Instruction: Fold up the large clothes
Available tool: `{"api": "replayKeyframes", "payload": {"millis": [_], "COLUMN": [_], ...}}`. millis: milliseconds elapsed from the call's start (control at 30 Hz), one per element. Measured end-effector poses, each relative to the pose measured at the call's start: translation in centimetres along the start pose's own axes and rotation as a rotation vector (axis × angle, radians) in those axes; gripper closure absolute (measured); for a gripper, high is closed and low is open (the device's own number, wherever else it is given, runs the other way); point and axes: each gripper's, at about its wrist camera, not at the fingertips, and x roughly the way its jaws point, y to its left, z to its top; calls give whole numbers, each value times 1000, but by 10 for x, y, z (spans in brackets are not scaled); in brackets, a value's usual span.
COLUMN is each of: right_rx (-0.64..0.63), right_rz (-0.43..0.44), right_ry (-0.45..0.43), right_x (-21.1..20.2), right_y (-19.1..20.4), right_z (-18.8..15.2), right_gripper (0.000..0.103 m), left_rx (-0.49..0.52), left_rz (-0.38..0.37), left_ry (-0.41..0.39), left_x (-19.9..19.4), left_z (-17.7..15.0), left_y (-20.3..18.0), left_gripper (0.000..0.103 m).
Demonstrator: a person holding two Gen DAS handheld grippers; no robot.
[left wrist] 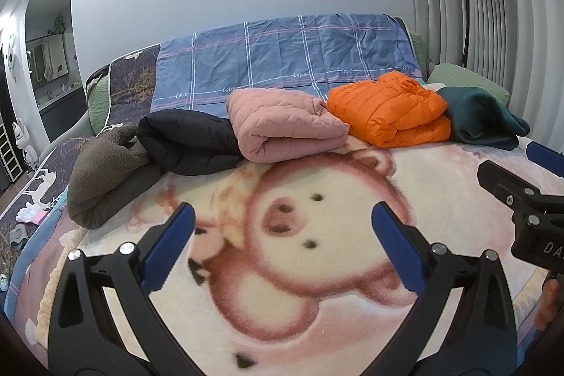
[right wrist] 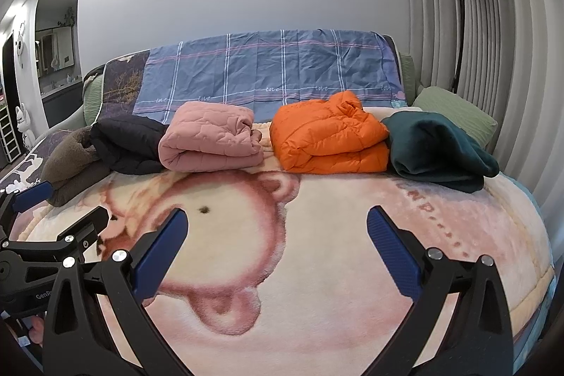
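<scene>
Glossy quilted orange puffer jacket (right wrist: 331, 136), matt stitched pink padded jacket (right wrist: 211, 140), shaggy brown fleece garment (left wrist: 109, 171), all on the plush pig-print blanket (left wrist: 317, 270).

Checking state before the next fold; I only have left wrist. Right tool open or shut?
Observer: Open. The right tool has its jaws spread wide with nothing between them, above the pig blanket.
Operator: Pink and orange bundles look touching from here. Are they?
Observer: No. Right wrist shows a narrow gap between the pink quilted bundle and the orange puffer.
Operator: Anything printed on the blanket's right side?
Observer: Yes, pink lettering in front of the teal garment; not fully readable.
</scene>
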Motion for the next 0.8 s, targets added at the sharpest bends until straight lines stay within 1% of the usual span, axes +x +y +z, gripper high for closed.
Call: {"api": "replayKeyframes", "payload": {"millis": [800], "right_rx": [7], "right_rz": [9], "right_ry": [15], "right_x": [7], "right_y": [-2], "right_z": [-4], "right_gripper": [1], "left_rx": [0], "left_rz": [2], "left_ry": [10], "left_x": [1], "left_z": [1], "left_y": [1], "left_gripper": [2]}}
